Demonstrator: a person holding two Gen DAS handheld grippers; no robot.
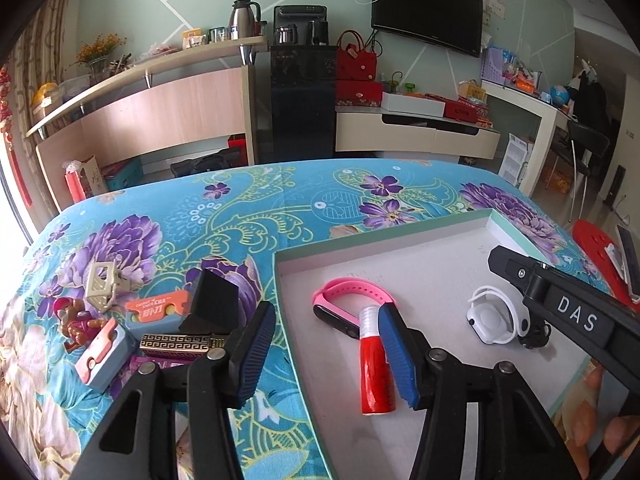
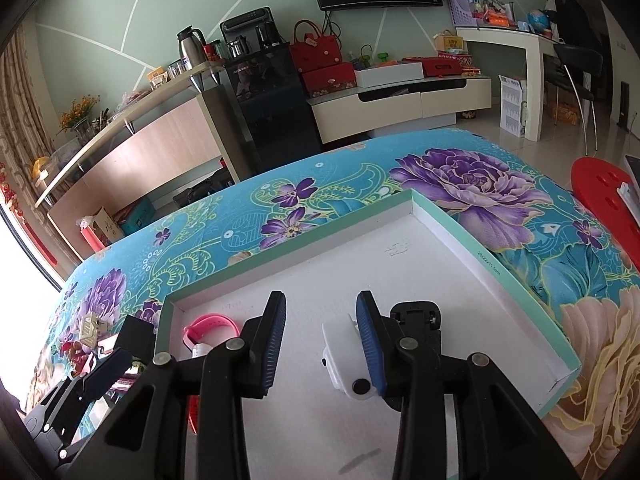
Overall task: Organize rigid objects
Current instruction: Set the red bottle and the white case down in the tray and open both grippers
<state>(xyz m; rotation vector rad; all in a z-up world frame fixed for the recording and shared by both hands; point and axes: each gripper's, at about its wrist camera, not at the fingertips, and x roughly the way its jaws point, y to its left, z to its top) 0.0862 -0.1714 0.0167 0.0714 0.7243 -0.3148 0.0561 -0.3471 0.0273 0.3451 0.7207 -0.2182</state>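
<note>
A shallow white tray with a mint rim (image 1: pixel 496 220) (image 2: pixel 440 216) lies on the flowered cloth. In it are a pink watch band (image 1: pixel 352 292) (image 2: pixel 210 326), a red tube with a white cap (image 1: pixel 374 376), a white smartwatch (image 1: pixel 490 320) (image 2: pixel 340 356) and a small black object (image 2: pixel 416 316). My left gripper (image 1: pixel 328 356) is open and empty over the tray's left rim, its right finger beside the red tube. My right gripper (image 2: pixel 322 340) is open and empty above the tray floor, its right finger next to the white watch.
Left of the tray lie several loose items: a black wedge (image 1: pixel 214 304), an orange card (image 1: pixel 158 308), a pink-and-blue case (image 1: pixel 104 356), a gold-patterned box (image 1: pixel 176 342), a beige frame piece (image 1: pixel 102 286) and a toy figure (image 1: pixel 76 322). A red stool (image 2: pixel 608 196) stands at right.
</note>
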